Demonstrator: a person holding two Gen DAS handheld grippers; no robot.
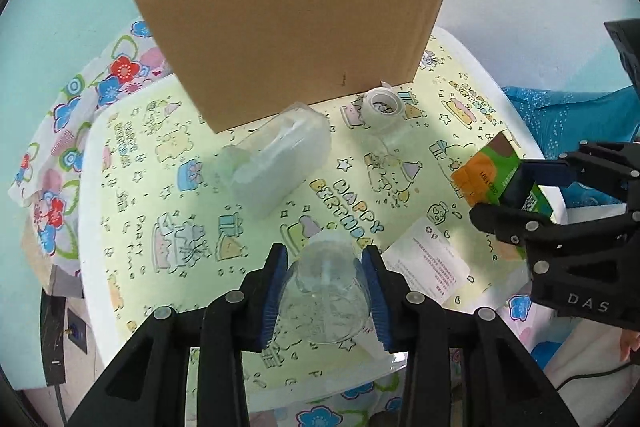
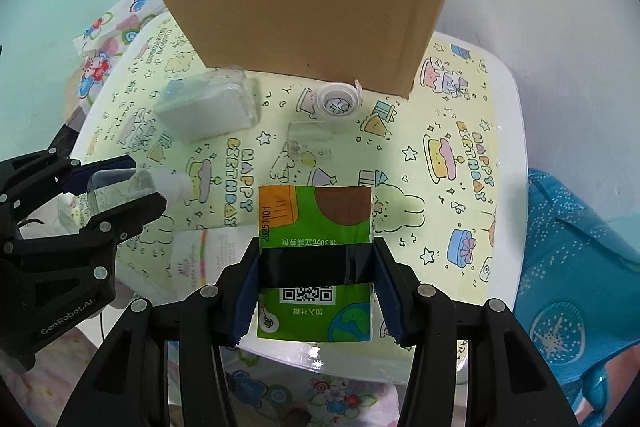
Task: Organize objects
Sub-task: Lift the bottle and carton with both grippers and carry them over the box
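1. Left gripper [image 1: 325, 301] pinches a clear plastic bottle [image 1: 326, 293]; blue pads press both sides, white cap end pointing away from the wrist. Bottle long axis runs roughly along the fingers, low over the near part of the table [image 1: 120, 115].
2. Right gripper [image 2: 316, 289] clamps a green tissue pack [image 2: 314, 227] across its width, over the near table edge. Pack long axis runs along the fingers, orange end fwd toward the cardboard box [image 2: 304, 7].
3. Box stands open-topped at the far side; likely the drop spot.
4. Tip: raise both loads above the box rim before moving fwd, keep grippers apart, go one at a time.
5. Bottle is slick and squashy, so grip should stay firm w/o crushing.
6. Clear container [image 1: 276, 163] and tape roll [image 1: 382, 105] wait on the table near the box.
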